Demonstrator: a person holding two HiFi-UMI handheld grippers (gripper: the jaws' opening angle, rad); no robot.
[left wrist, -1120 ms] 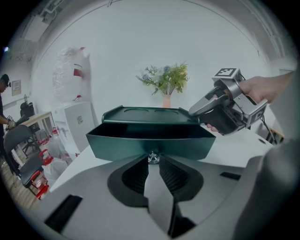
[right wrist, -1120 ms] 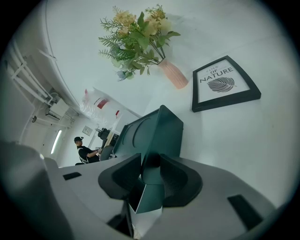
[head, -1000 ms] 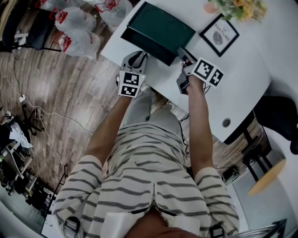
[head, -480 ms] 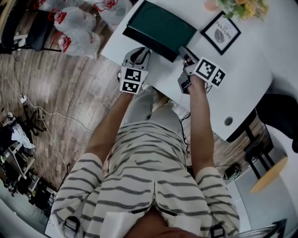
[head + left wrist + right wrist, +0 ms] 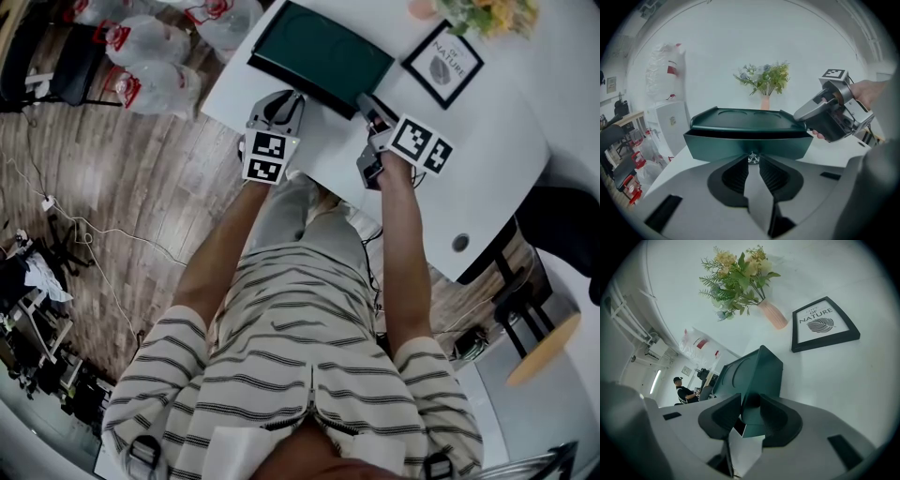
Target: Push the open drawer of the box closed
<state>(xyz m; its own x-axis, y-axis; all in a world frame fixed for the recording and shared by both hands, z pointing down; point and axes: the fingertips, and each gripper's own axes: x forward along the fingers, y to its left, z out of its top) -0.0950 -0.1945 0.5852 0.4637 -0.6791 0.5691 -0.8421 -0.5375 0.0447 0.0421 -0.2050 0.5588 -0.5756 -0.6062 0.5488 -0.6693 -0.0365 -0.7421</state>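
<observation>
Left gripper view shows the box (image 5: 745,119) on the worktop (image 5: 675,164), its drawer (image 5: 717,146) poking out, left hand-held gripper (image 5: 753,163) open and empty by the knob (image 5: 753,158), right hand-held gripper (image 5: 751,401) squeezing a box corner; the drawer looks hard and light, best pushed on its flat front.

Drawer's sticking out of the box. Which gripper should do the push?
Left. The left gripper squarely faces the drawer front, tips at its knob, so driving forward should close it. The right gripper straddles the box corner, likely best left bracing.
</observation>
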